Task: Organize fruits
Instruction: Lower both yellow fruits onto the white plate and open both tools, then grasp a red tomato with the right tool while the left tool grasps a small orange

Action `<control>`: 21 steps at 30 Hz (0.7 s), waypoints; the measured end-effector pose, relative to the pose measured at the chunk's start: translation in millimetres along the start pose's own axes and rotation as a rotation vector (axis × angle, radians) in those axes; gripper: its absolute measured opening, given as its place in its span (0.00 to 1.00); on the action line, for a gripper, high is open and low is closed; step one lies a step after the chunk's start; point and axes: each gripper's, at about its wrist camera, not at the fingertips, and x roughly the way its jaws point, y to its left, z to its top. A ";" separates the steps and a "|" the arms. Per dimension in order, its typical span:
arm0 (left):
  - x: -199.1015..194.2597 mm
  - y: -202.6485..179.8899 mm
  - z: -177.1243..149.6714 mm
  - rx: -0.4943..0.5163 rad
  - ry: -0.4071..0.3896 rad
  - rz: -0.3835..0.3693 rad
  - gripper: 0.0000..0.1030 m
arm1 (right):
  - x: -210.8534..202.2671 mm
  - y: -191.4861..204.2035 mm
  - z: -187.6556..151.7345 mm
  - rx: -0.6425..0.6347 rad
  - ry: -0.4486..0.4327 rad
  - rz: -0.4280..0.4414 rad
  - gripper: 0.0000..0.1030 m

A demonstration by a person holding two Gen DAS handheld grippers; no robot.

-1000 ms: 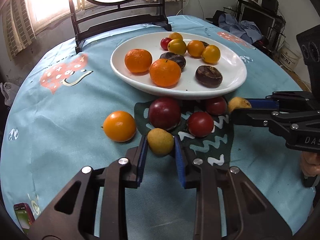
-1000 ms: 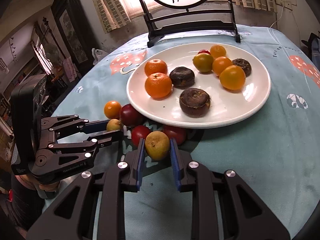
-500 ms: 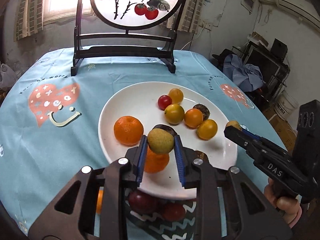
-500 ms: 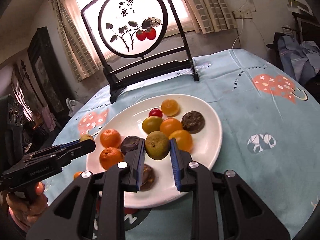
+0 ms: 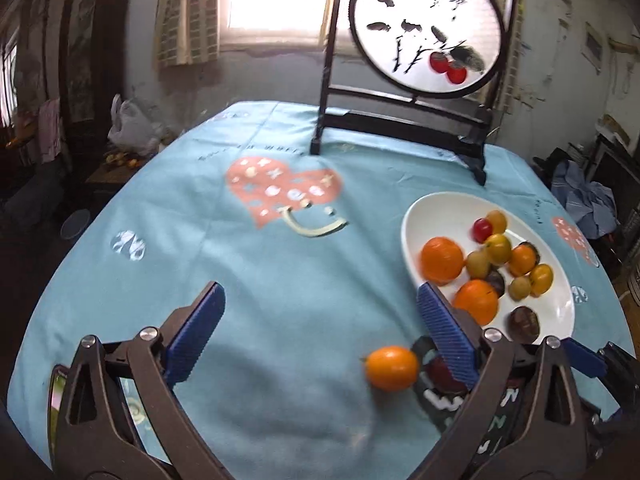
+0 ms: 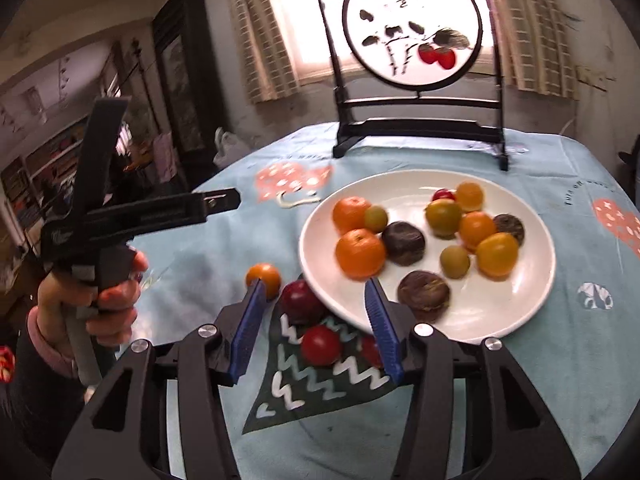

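Both hand-held grippers empty, a few fruits still off the plate

The left hand-held gripper point(image 5: 320, 322) has its jaws opening wide with nothing between them; the right hand-held gripper point(image 6: 316, 322) is opening too, also empty. The white plate point(image 6: 520, 308), centre right in the right wrist view, already holds most of the fruit. An orange fruit point(image 6: 264, 274), a dark red plum point(image 6: 300, 300) and a red tomato point(image 6: 320, 344) sit on the worktop point(image 5: 260, 280) by the plate's lower left rim. I'd go for the orange one first since it's clear of the others, and come in low with the jaws either side.
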 end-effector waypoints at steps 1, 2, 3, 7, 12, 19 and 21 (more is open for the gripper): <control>3.4 6.4 -2.0 -0.018 0.022 0.010 0.96 | 5.5 7.1 -1.9 -0.026 0.031 0.005 0.51; 5.5 12.4 -3.7 -0.035 0.035 0.022 0.96 | 10.3 11.4 -4.5 -0.050 0.060 0.010 0.51; 6.4 17.3 -4.7 -0.047 0.043 0.033 0.95 | 12.3 15.8 -6.4 -0.066 0.075 0.010 0.51; 4.5 25.6 -5.0 -0.077 0.051 0.031 0.95 | 21.8 19.9 -9.4 -0.074 0.119 -0.019 0.51; -0.7 18.2 -6.8 -0.049 0.045 0.017 0.96 | 36.4 20.6 -14.4 -0.105 0.170 -0.085 0.50; -5.0 12.8 -6.5 -0.031 0.035 0.007 0.96 | 53.7 19.1 -15.3 -0.110 0.217 -0.093 0.42; -6.1 13.5 -6.3 -0.033 0.034 0.003 0.96 | 57.8 17.7 -14.2 -0.105 0.225 -0.105 0.39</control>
